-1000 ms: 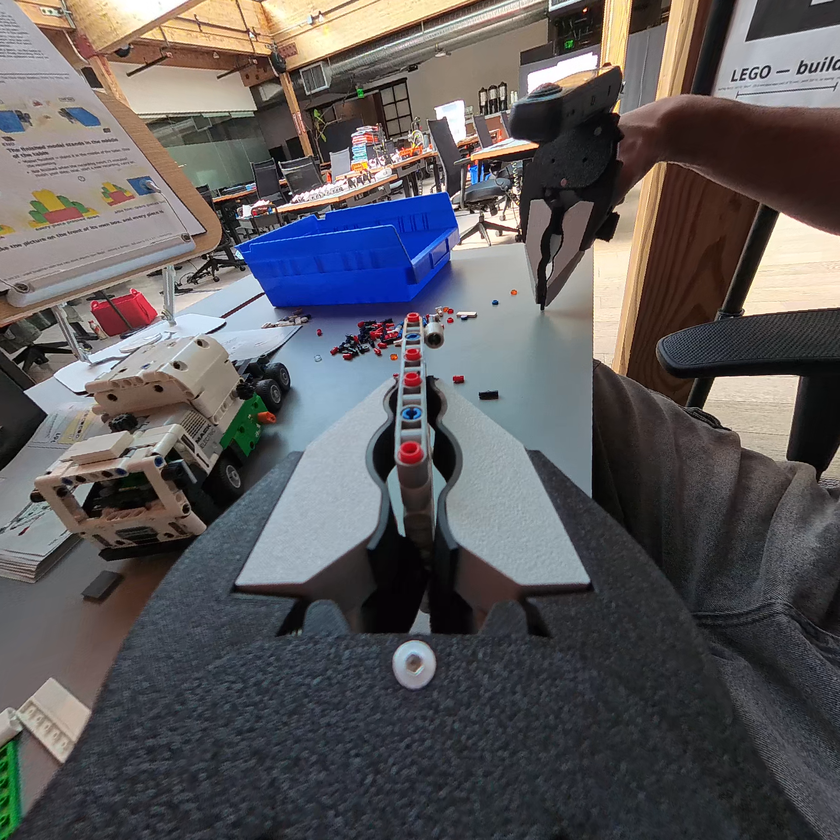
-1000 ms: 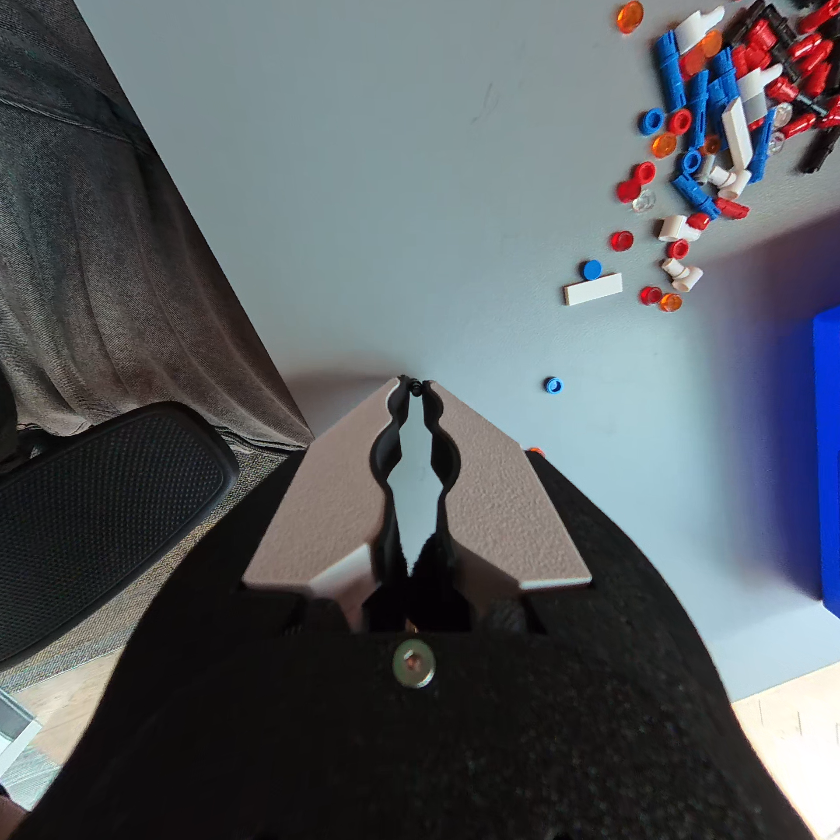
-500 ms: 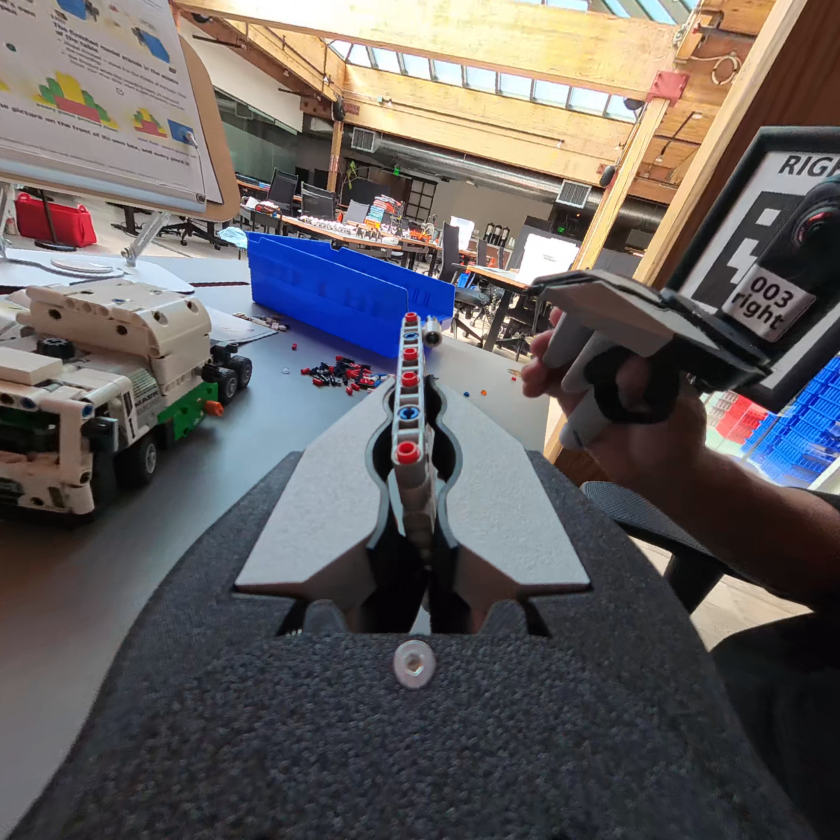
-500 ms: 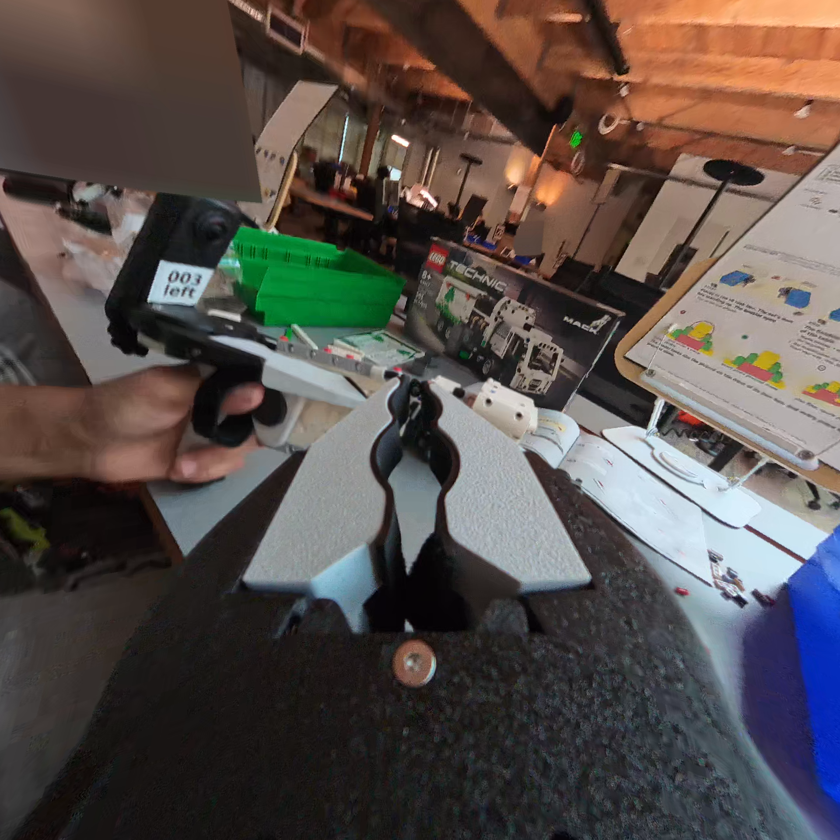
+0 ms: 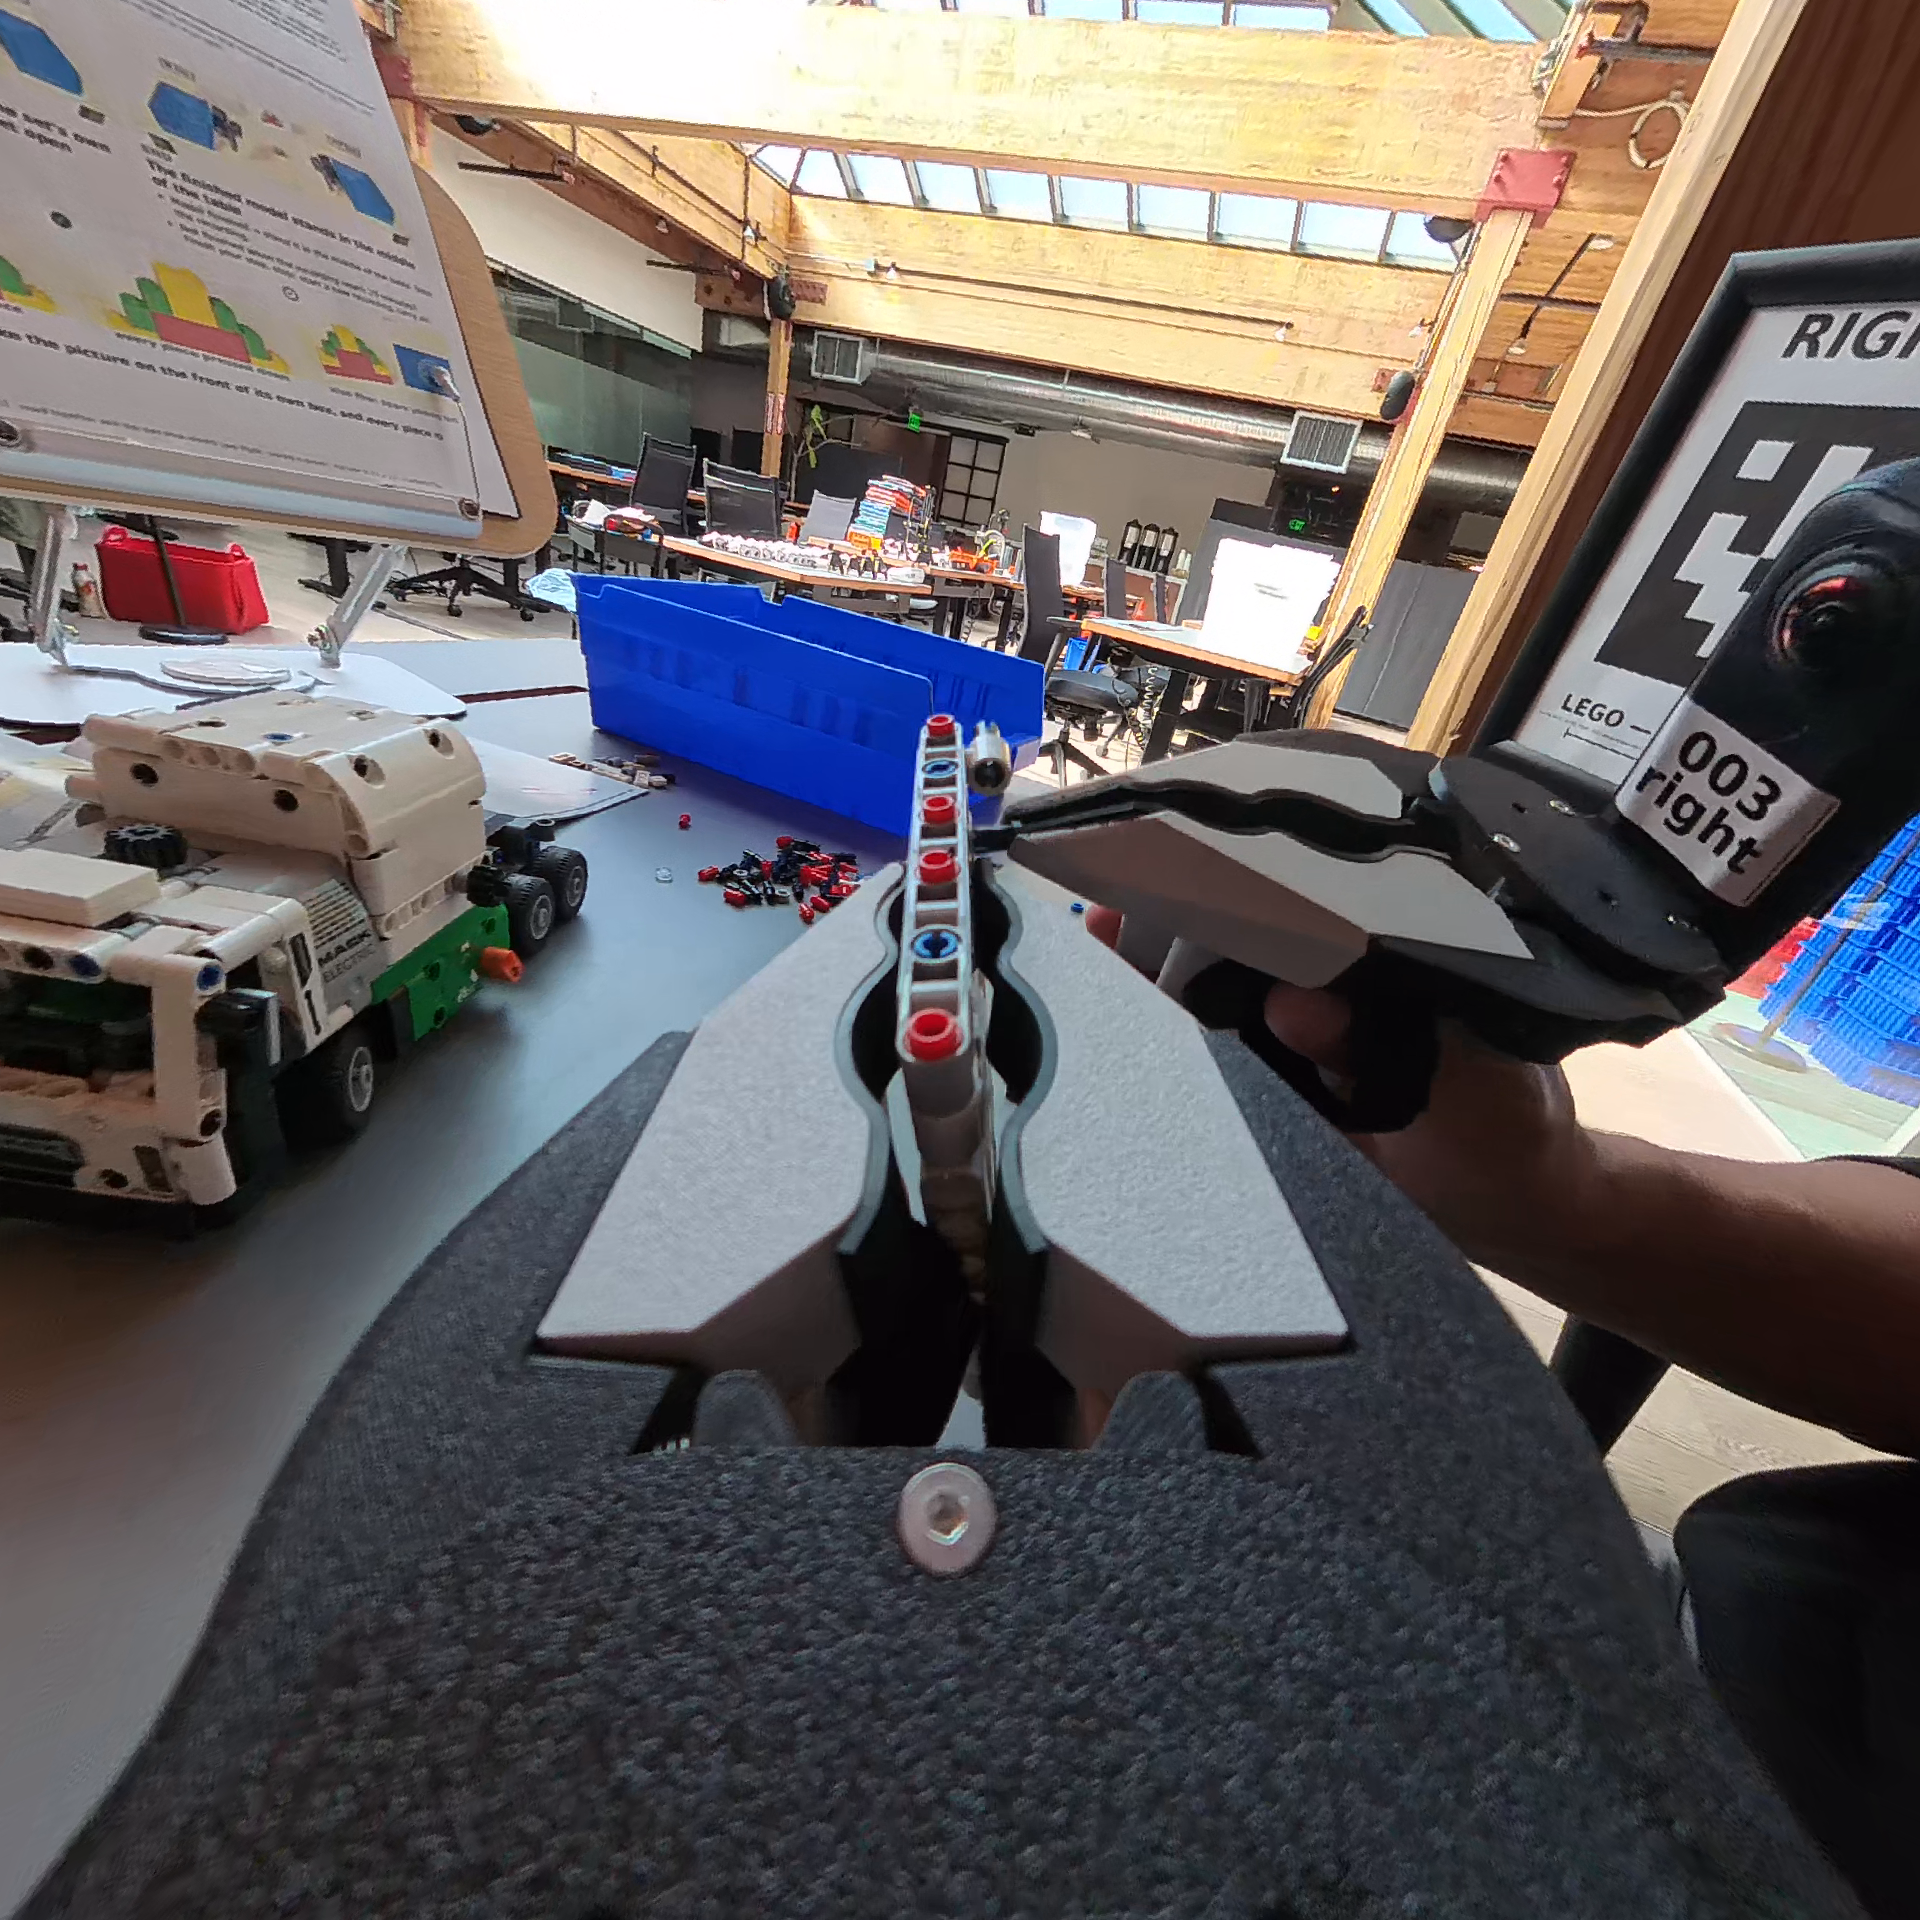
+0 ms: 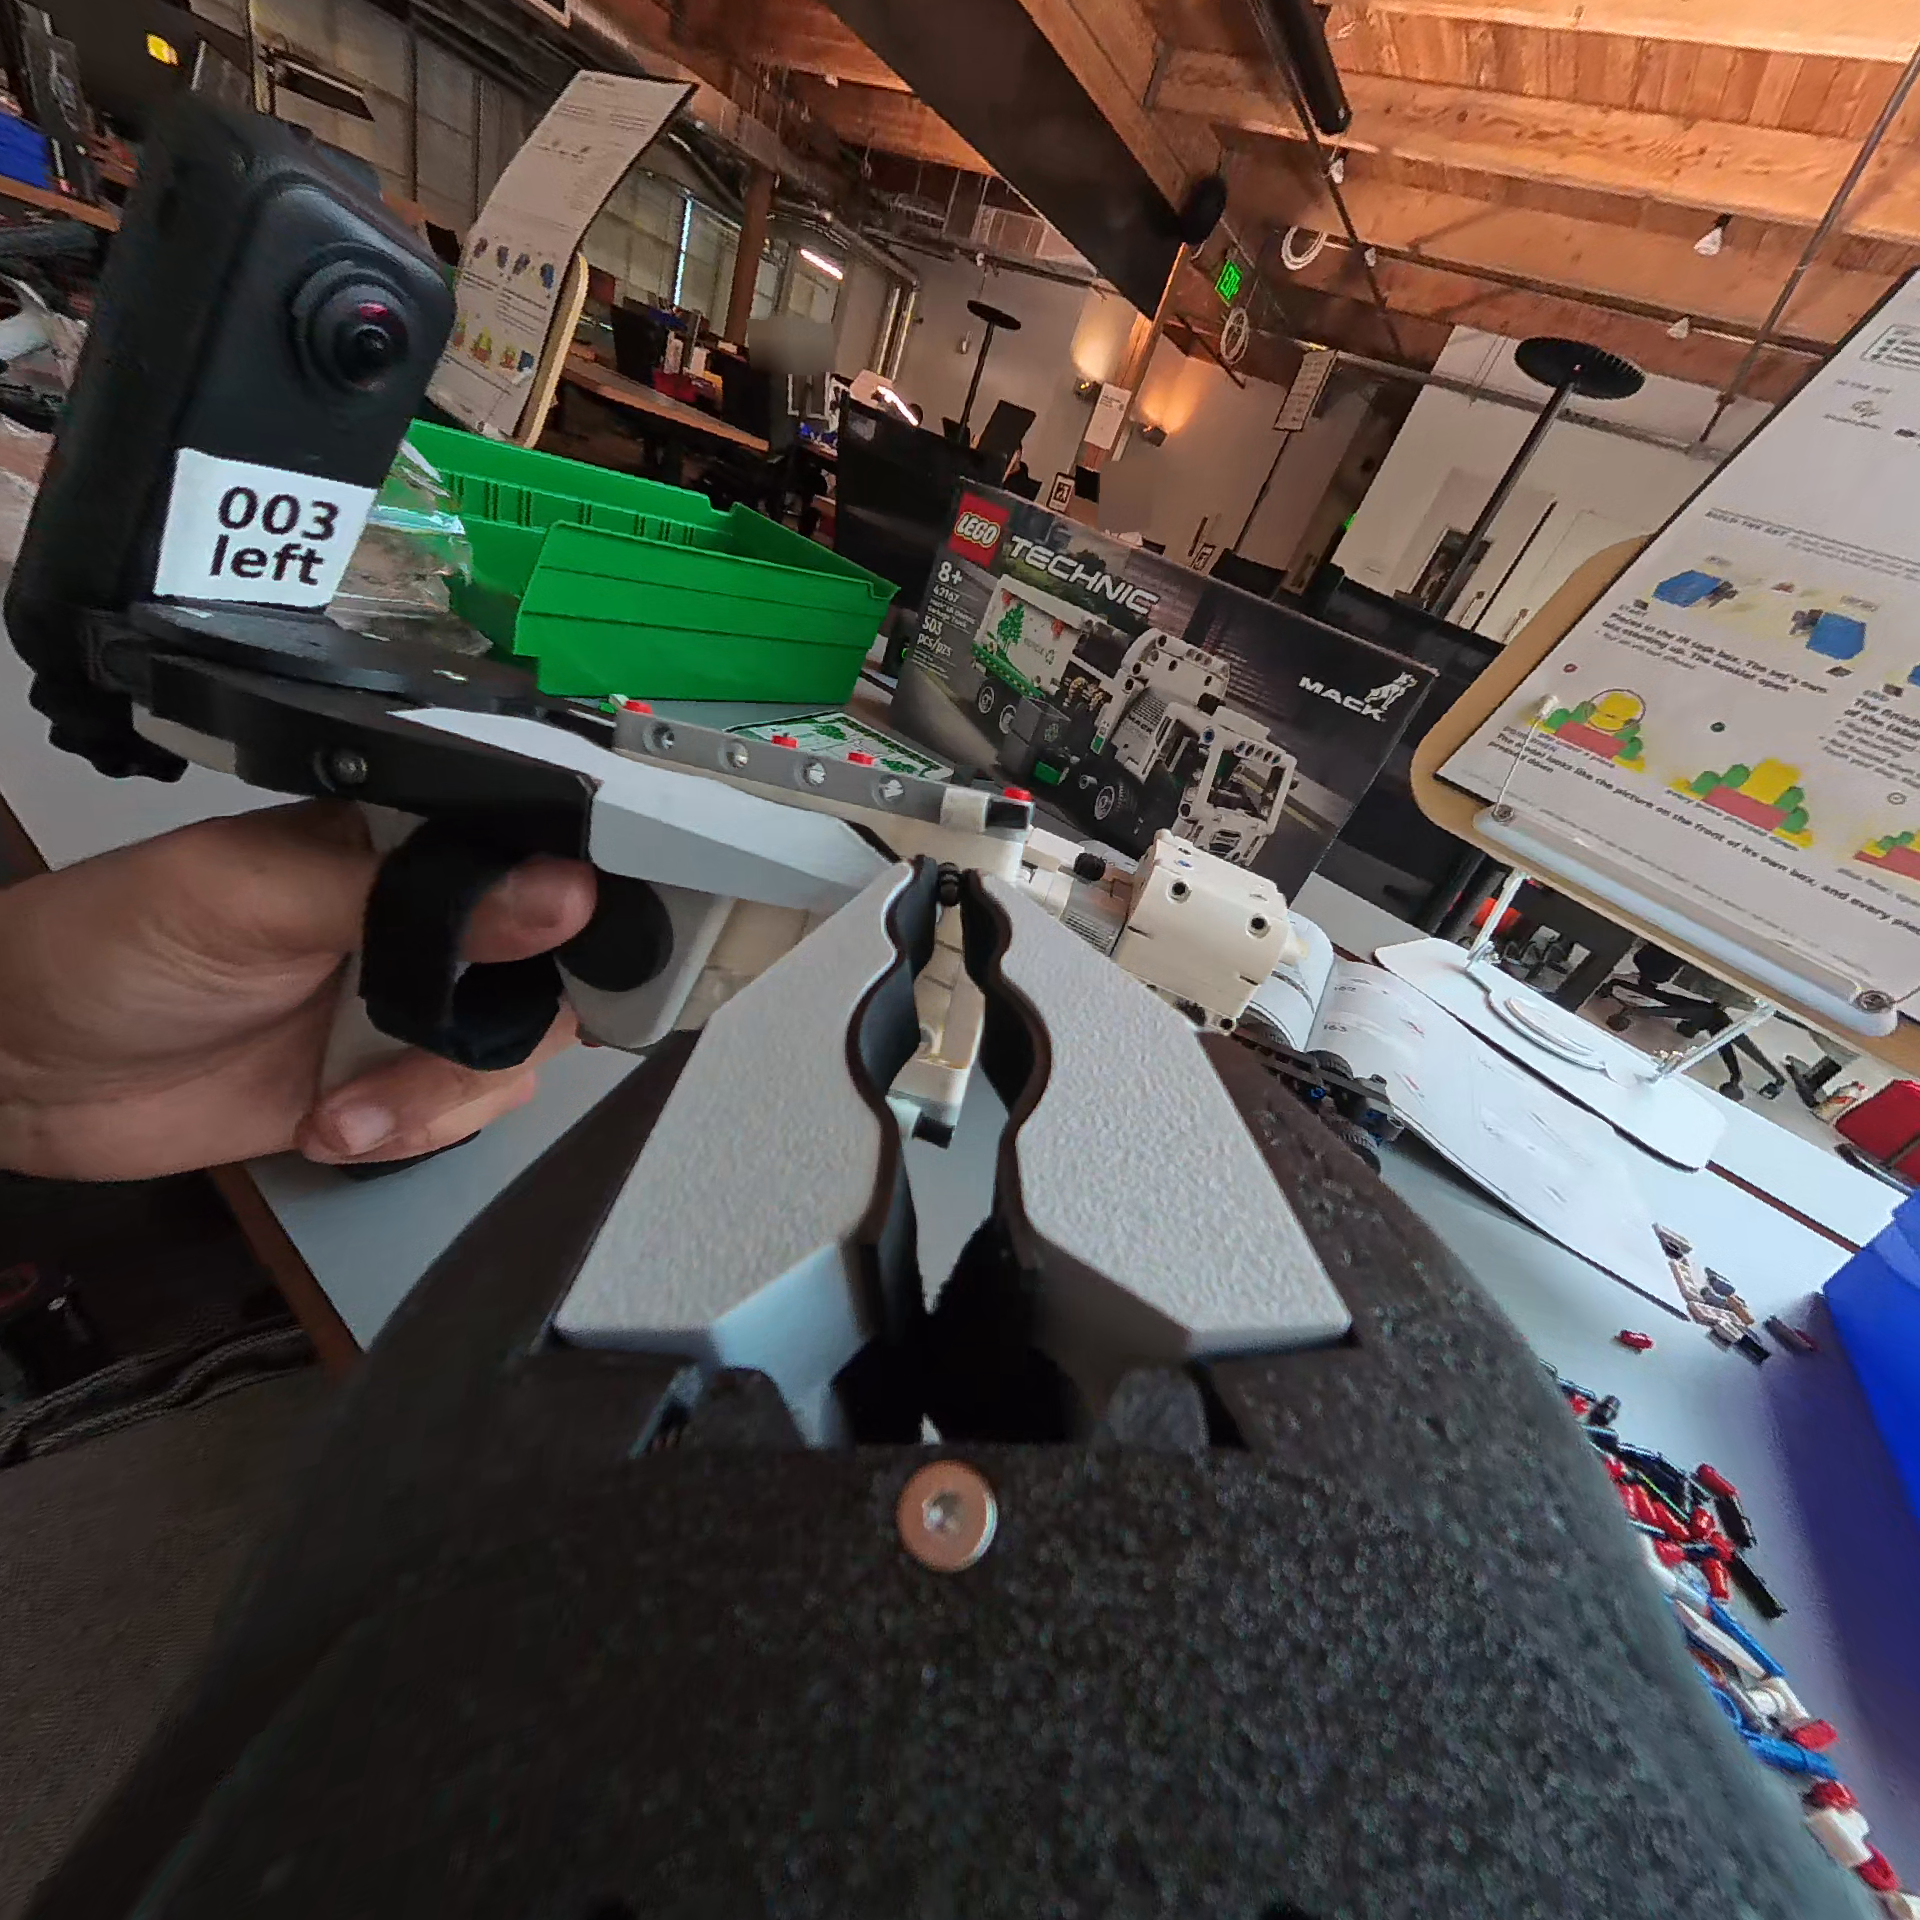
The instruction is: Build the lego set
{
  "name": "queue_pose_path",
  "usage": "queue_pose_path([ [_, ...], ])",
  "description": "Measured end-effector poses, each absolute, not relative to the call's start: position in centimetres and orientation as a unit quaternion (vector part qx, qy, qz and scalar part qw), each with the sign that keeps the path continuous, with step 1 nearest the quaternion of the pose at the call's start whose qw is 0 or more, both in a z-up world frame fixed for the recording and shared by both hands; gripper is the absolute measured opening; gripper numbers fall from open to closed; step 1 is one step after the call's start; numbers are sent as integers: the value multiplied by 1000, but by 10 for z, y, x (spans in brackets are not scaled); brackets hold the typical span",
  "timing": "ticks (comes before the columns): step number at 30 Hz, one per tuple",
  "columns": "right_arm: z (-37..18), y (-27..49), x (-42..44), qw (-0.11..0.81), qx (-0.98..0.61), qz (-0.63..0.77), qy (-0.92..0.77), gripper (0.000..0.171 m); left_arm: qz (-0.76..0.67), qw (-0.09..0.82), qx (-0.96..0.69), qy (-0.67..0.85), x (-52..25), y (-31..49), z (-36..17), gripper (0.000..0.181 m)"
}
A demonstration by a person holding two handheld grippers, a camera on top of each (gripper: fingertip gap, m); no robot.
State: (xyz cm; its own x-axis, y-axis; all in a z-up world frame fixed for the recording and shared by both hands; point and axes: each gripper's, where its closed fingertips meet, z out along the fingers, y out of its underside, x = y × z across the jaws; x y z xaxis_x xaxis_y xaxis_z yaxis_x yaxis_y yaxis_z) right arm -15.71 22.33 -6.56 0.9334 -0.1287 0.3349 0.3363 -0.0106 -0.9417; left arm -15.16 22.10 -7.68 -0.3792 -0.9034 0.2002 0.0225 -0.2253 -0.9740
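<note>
Two grippers meet: a grey beam [image 5: 940, 935] is gripped by the left gripper [image 5: 940, 997]; a small black pin [image 6: 947, 883], pinched in the right gripper [image 6: 943, 904], should be squarely aligned with a hole.

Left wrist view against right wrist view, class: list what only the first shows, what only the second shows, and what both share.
Only the left wrist view shows the blue bin's full side and the white truck model's cab and wheels.

Only the right wrist view shows the green bins, the set's box and the small black pin pinched by the right gripper.

Both show the grey beam clamped in the left gripper, and the loose pins.
</note>
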Motion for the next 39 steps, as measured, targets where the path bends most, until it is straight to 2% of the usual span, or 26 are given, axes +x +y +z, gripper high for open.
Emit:
queue_pose_path([
  [12,-69,228,-154,699,-703,-123,-47,3,-653,354,-442,503,-150,226,-78,5],
  [18,-70,230,-154,702,-703,-112,-16,3,-630,392,-441,505,-151,228,-77,5],
  [22,-73,231,-155,704,-706,-79,10,3,-569,467,-427,525,-152,231,-79,5],
  [39,-83,232,-154,709,-701,40,57,3,-470,545,-381,580,-151,229,-88,5],
])
